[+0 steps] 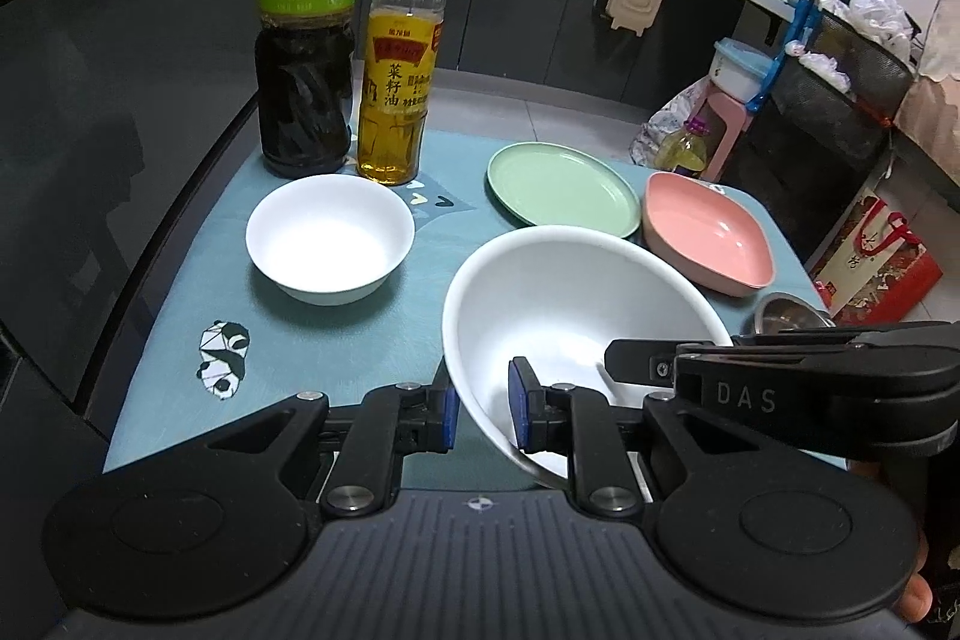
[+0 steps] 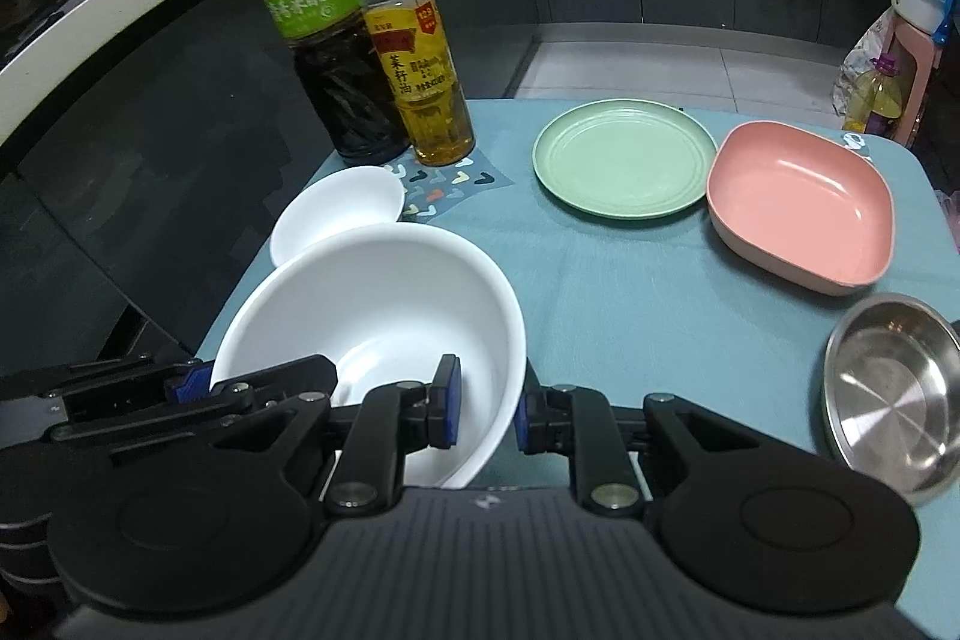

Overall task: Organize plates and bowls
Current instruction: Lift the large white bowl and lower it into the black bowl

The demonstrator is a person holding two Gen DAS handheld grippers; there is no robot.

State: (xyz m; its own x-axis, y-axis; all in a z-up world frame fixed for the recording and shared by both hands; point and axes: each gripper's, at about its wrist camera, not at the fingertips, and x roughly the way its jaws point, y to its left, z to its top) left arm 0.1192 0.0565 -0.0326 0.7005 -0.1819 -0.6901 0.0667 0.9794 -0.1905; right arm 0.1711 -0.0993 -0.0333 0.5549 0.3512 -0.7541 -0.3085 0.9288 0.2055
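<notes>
A large white bowl [image 1: 570,304] [image 2: 384,304] is tilted near the table's front edge. My left gripper [image 1: 483,412] straddles its left rim, one pad inside and one outside. My right gripper [image 2: 486,409] straddles its right rim the same way. Each gripper looks shut on the rim. A small white bowl [image 1: 330,235] [image 2: 342,211] sits behind it to the left. A green plate [image 1: 561,184] [image 2: 624,157], a pink square dish [image 1: 708,232] [image 2: 798,205] and a steel dish [image 2: 894,391] [image 1: 786,313] lie to the right.
A dark vinegar bottle [image 1: 306,40] [image 2: 336,58] and a yellow oil bottle [image 1: 399,64] [image 2: 420,52] stand at the back left on the blue tablecloth [image 1: 180,280] [image 2: 630,292]. Dark cabinets stand behind. A chair, bags and a pink stool [image 1: 726,130] are past the table's right edge.
</notes>
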